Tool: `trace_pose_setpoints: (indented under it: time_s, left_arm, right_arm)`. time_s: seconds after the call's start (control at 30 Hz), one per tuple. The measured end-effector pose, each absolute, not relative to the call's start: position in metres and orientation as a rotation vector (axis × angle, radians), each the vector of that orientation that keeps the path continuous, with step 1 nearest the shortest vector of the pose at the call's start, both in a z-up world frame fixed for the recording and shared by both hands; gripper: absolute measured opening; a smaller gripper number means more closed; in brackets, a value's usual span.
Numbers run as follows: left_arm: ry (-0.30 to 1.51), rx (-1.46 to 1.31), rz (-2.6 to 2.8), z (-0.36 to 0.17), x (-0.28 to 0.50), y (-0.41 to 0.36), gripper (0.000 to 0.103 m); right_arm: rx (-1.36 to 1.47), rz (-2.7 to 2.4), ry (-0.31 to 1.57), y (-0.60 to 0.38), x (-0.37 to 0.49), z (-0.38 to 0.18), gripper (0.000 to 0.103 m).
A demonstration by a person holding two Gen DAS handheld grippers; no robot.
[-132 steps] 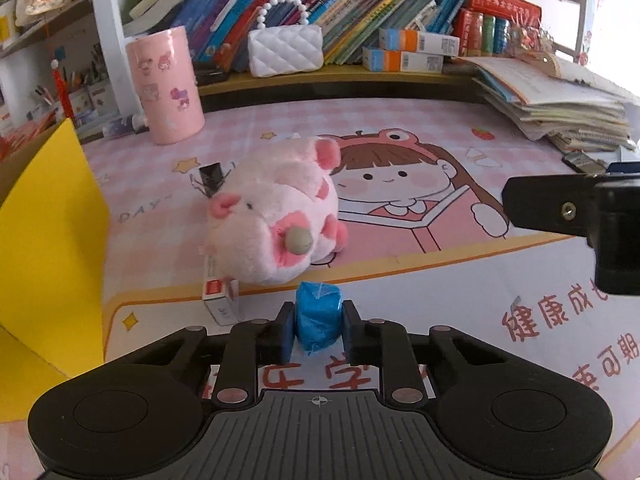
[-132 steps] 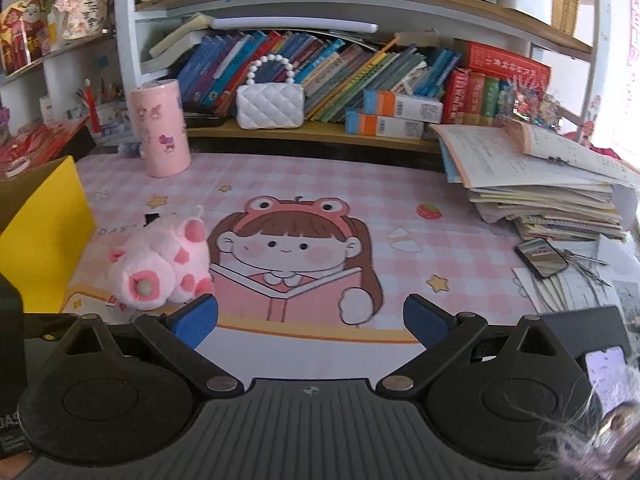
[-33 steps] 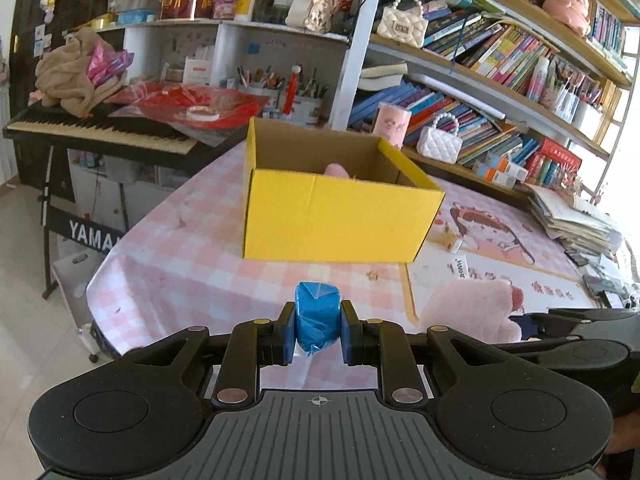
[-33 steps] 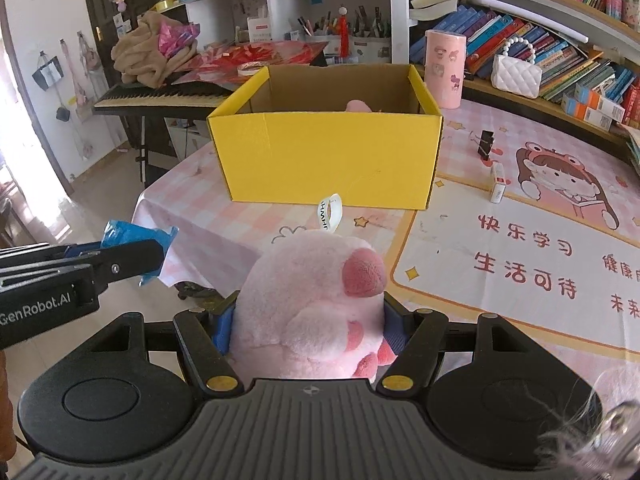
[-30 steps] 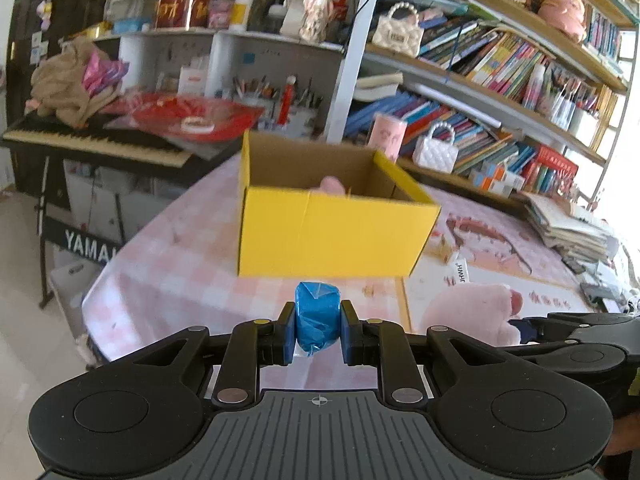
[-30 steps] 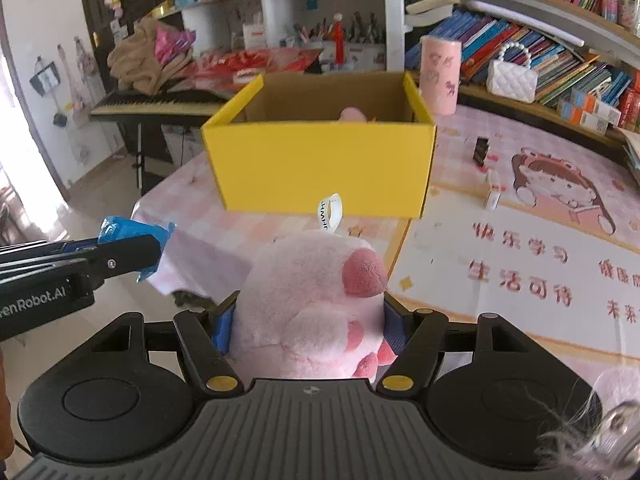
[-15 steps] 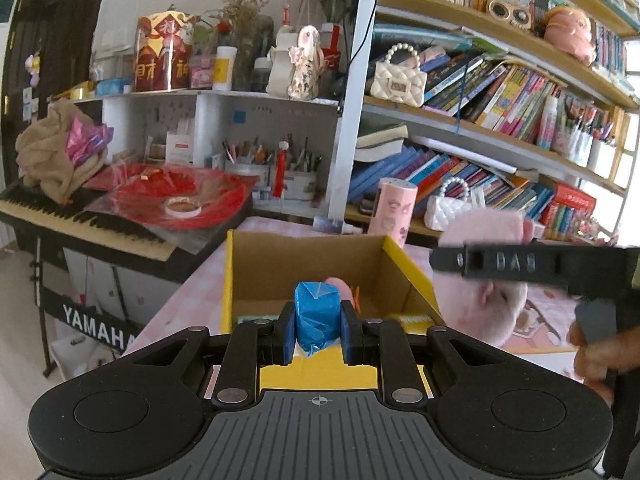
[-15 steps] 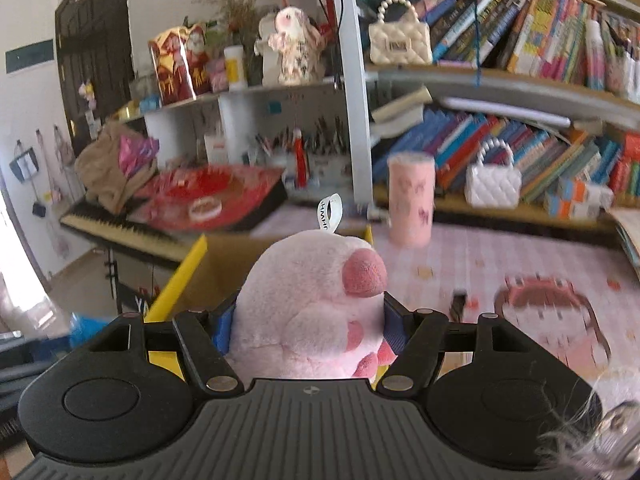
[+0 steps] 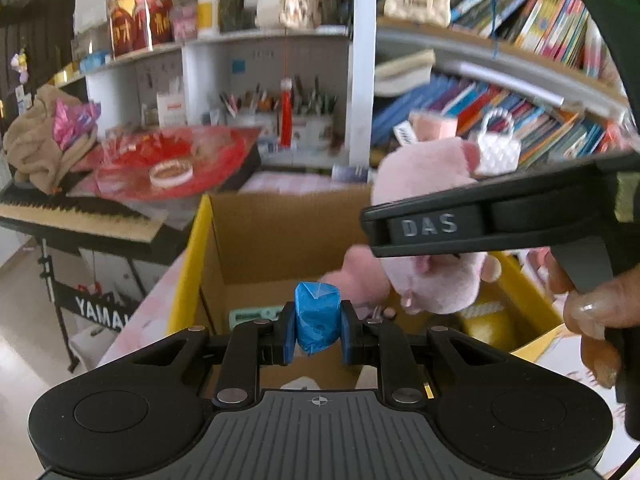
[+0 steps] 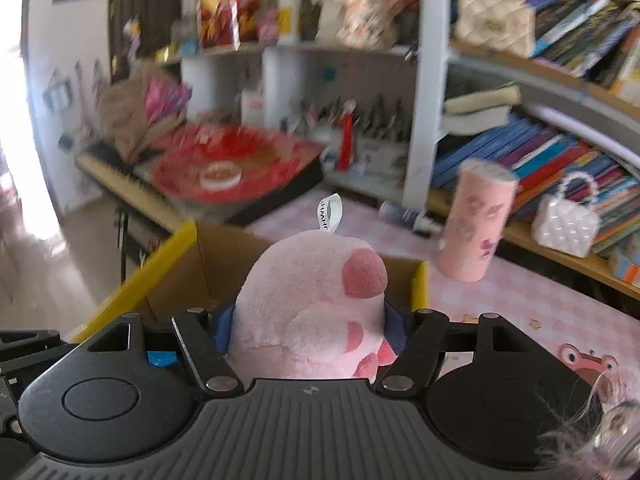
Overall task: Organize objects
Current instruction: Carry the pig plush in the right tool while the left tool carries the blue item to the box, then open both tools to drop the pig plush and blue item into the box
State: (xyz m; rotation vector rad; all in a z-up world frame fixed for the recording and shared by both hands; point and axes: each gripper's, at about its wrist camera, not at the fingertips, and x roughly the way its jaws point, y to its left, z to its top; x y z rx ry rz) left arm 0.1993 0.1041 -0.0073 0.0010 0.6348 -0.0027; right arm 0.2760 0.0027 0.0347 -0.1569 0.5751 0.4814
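Note:
My left gripper (image 9: 317, 326) is shut on a small blue wrapped packet (image 9: 316, 316) and holds it over the near side of the open yellow cardboard box (image 9: 188, 264). My right gripper (image 10: 308, 324) is shut on the pink plush pig (image 10: 308, 304) and holds it above the box (image 10: 160, 268); in the left wrist view the pig (image 9: 424, 192) hangs over the box's right half. Inside the box lie another pink plush (image 9: 356, 280), a green packet (image 9: 256, 314) and a yellow item (image 9: 486, 322).
A pink cylinder cup (image 10: 474, 224) and a white quilted handbag (image 10: 566, 220) stand on the pink checked table by the bookshelf. A keyboard piano (image 9: 76, 212) with red wrapping stands left of the table. The person's hand (image 9: 592, 312) grips the right tool.
Both grippers rose from the table's edge and moved over the box. The pig, earlier held low in front of the box, now hangs above its opening beside the blue packet.

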Motion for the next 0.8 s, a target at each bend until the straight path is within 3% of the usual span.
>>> trace_pose_setpoints:
  time_s: [0.6, 0.73, 0.8]
  left_arm:
    - [0.726, -0.013, 0.040, -0.028, 0.221, 0.105, 0.025]
    - [0.695, -0.017, 0.043, -0.023, 0.214, 0.104, 0.052]
    - [0.670, -0.022, 0.038, -0.018, 0.208, 0.104, 0.057]
  right_arm:
    - [-0.348, 0.666, 0.858, 0.046, 0.329, -0.014, 0.070]
    - [-0.331, 0.664, 0.834, 0.043, 0.326, -0.010, 0.081]
    - [-0.315, 0.669, 0.802, 0.041, 0.325, -0.006, 0.091]
